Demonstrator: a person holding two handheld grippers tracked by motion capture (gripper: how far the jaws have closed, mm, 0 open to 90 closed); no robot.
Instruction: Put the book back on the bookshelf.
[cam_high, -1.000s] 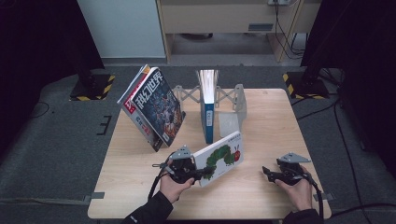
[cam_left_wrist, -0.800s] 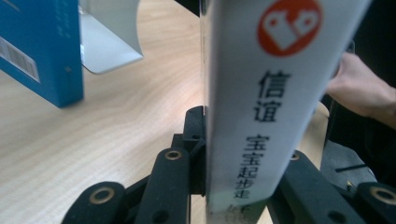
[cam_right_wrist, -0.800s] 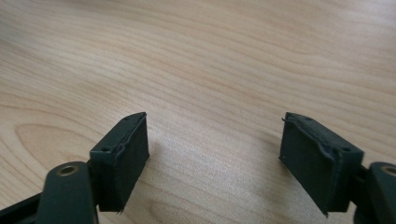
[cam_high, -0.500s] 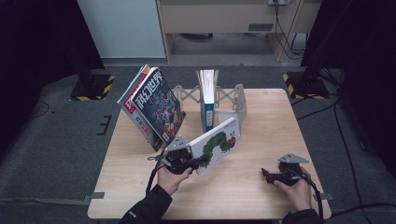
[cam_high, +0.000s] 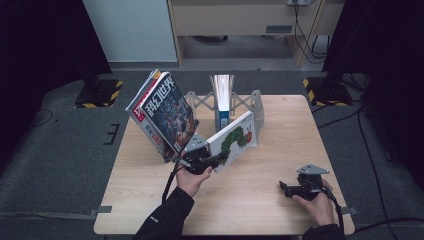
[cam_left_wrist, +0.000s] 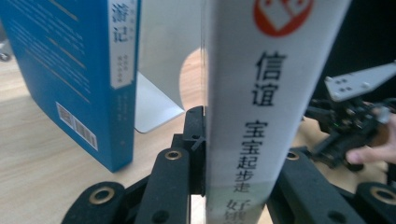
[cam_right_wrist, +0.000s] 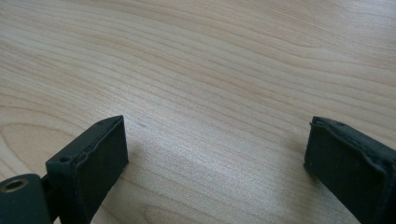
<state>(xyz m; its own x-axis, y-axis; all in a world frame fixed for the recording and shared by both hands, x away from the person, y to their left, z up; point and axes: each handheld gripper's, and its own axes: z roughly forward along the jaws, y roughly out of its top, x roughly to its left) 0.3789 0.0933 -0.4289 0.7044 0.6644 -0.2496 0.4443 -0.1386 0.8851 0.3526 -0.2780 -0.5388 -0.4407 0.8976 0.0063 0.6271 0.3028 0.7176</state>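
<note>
Caterpillar picture book (cam_high: 234, 142) is the thing in hand, but going from the left comes first the pile of magazines (cam_high: 162, 114), which leans tilted at the table's (cam_high: 150, 200) left side. Just right of it the left gripper (cam_high: 202, 161) has its jaws clamped on the picture book's spine (cam_left_wrist: 261, 116), holding it raised and tilted just in front of the upright blue book (cam_high: 222, 97) in the metal book rack (cam_high: 257, 105). Well apart, near the right edge, the right gripper (cam_high: 300, 189) rests low over bare wood with its jaws wide apart and nothing between them.

The white picture book's spine (cam_left_wrist: 261, 116) runs off the frame's top and bottom, apparently hiding the left tongs' (cam_left_wrist: 233, 186) gap.
</note>
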